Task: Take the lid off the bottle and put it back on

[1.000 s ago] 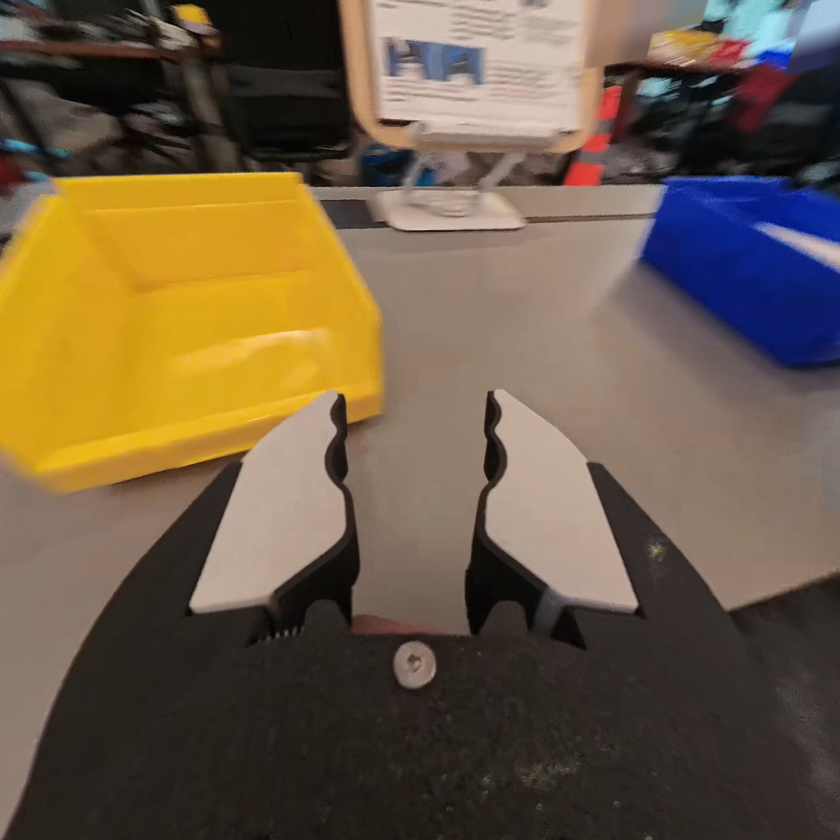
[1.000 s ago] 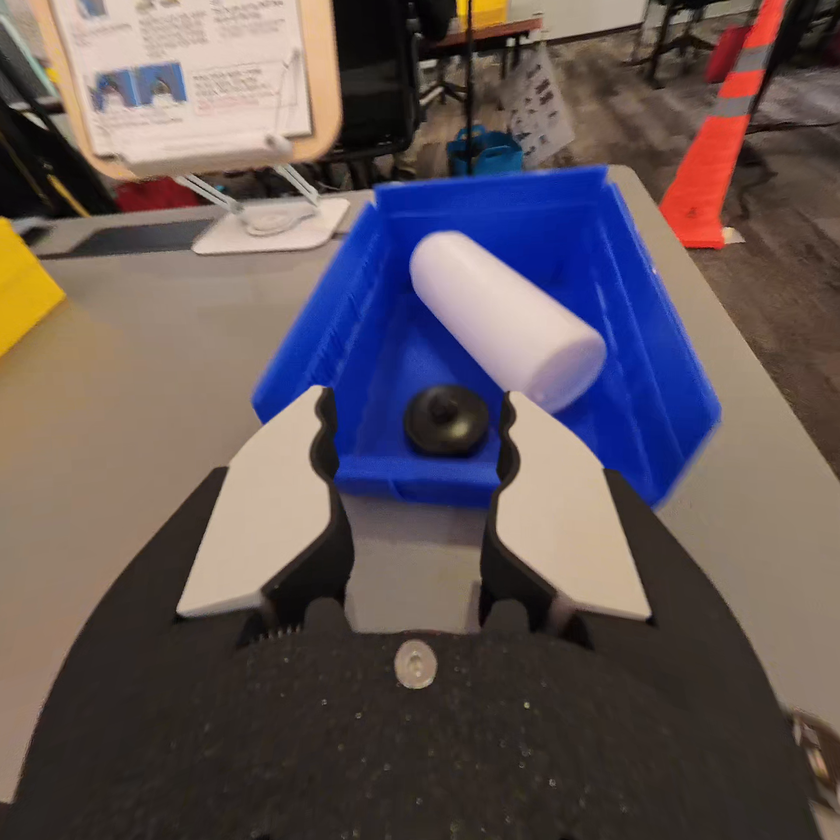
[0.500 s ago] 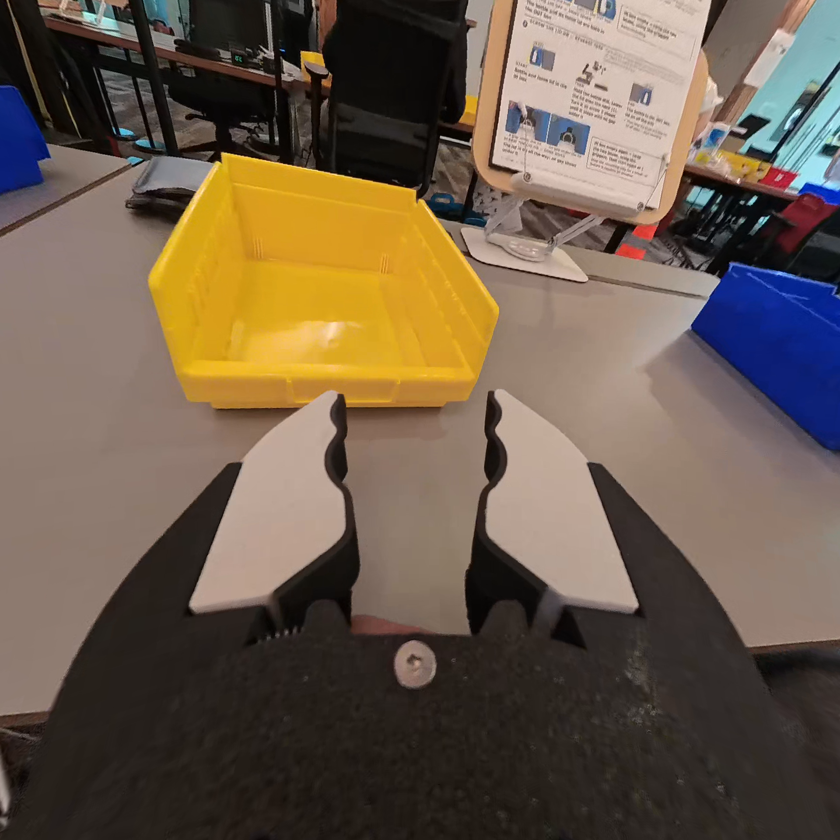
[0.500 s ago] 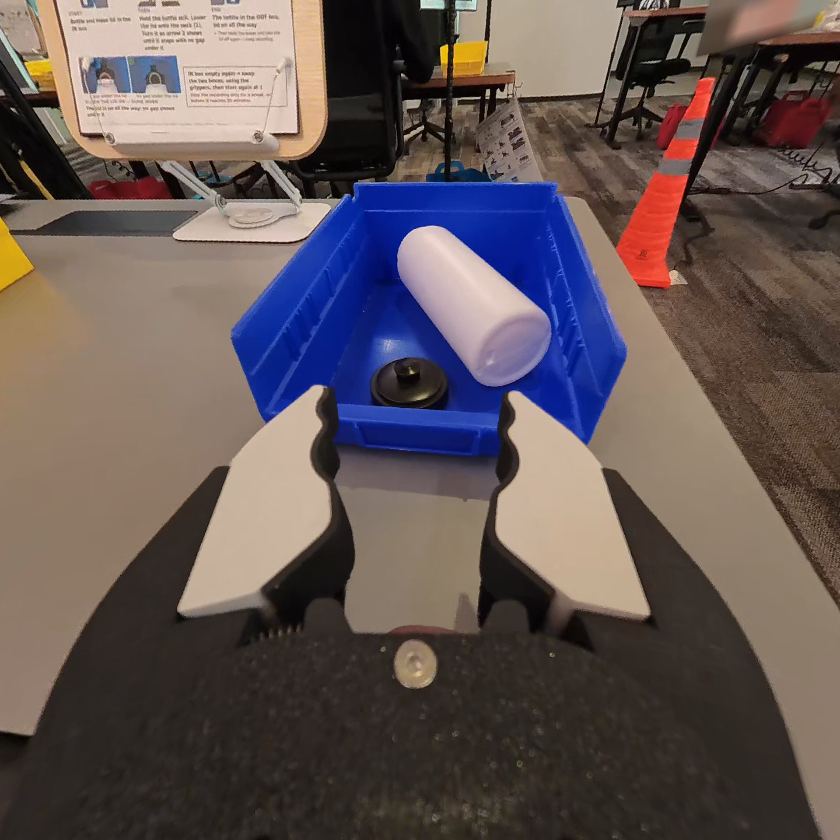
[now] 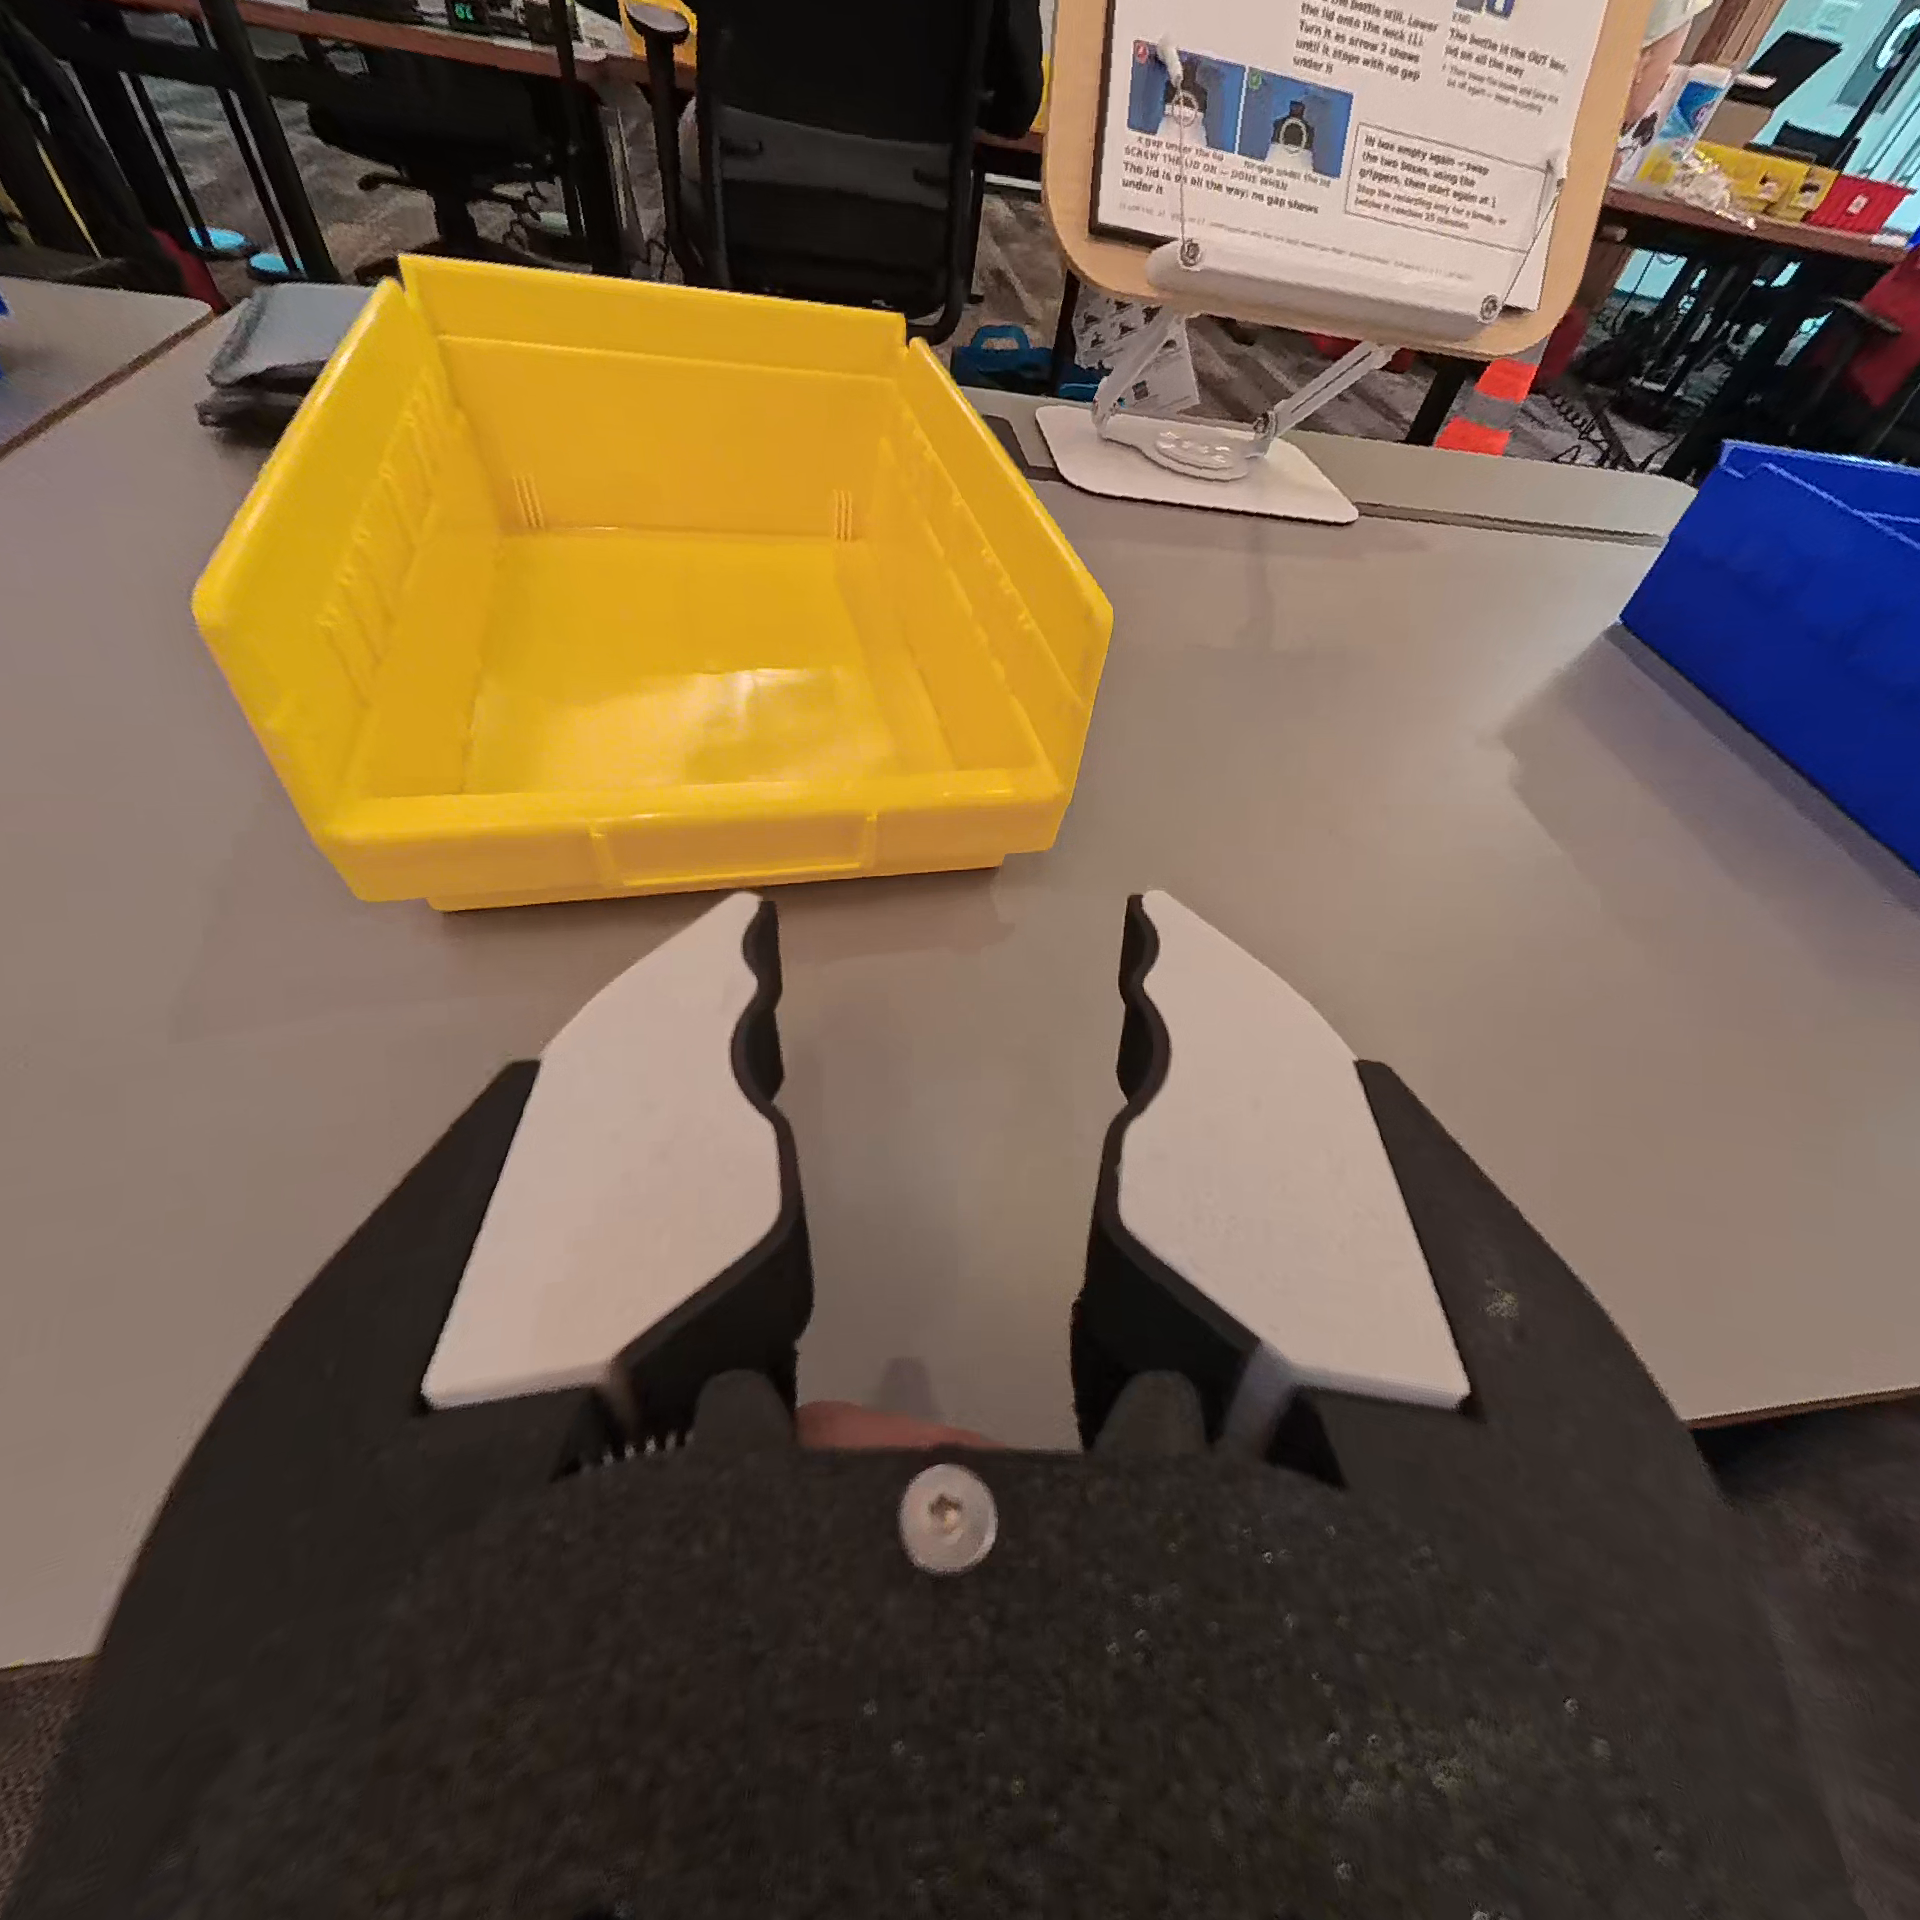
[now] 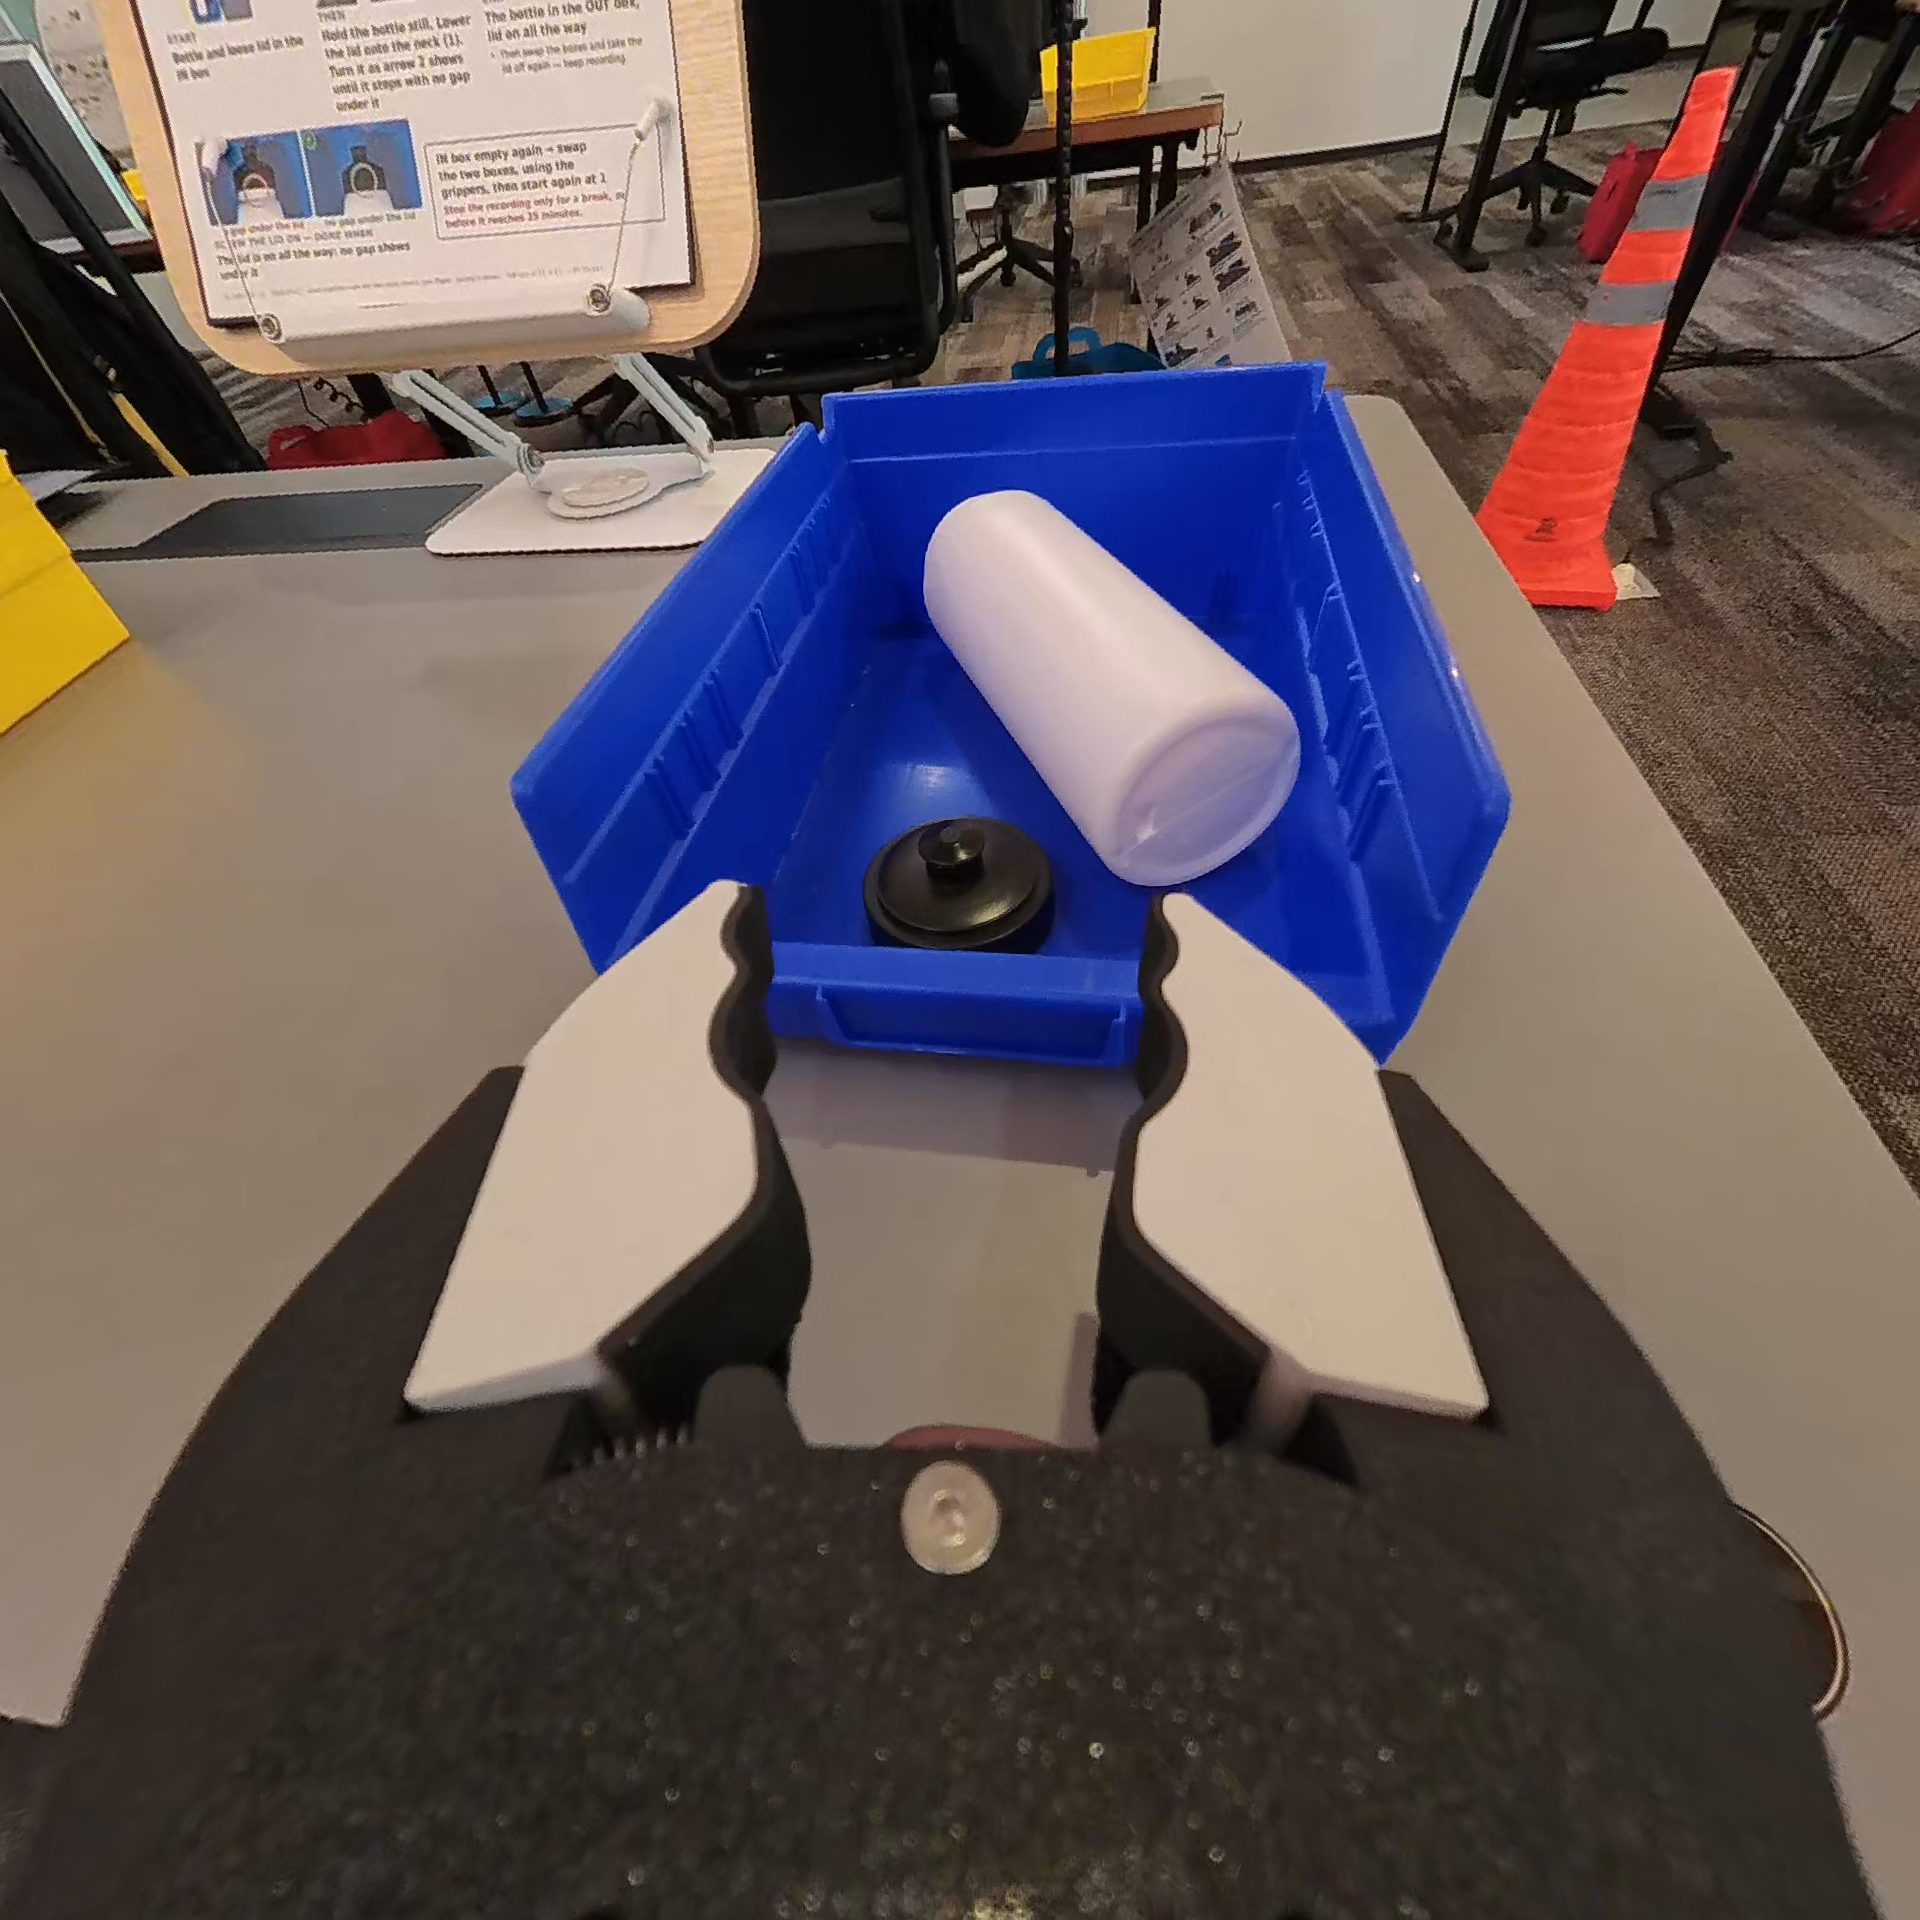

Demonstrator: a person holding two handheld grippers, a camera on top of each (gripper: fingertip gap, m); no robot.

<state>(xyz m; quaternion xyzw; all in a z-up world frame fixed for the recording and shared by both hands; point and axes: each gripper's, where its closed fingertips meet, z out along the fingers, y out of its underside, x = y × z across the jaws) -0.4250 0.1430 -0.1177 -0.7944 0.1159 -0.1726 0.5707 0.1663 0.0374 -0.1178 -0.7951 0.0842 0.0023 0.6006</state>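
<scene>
A white bottle lies on its side in a blue bin, its flat base toward me. A black lid with a small knob lies loose on the bin floor, next to the bottle and near the front wall. My right gripper is open and empty, held just in front of the bin's front wall. My left gripper is open and empty over the grey table, just in front of an empty yellow bin. The blue bin's corner shows in the left wrist view.
An instruction board on a white stand sits at the table's back edge, between the bins; it also shows in the left wrist view. An orange cone stands on the floor to the right. Office chairs and desks lie beyond.
Both grippers have moved a little closer to their bins, the left one having first swung to face the yellow bin squarely. Both stay open. Bottle and lid have not moved.
</scene>
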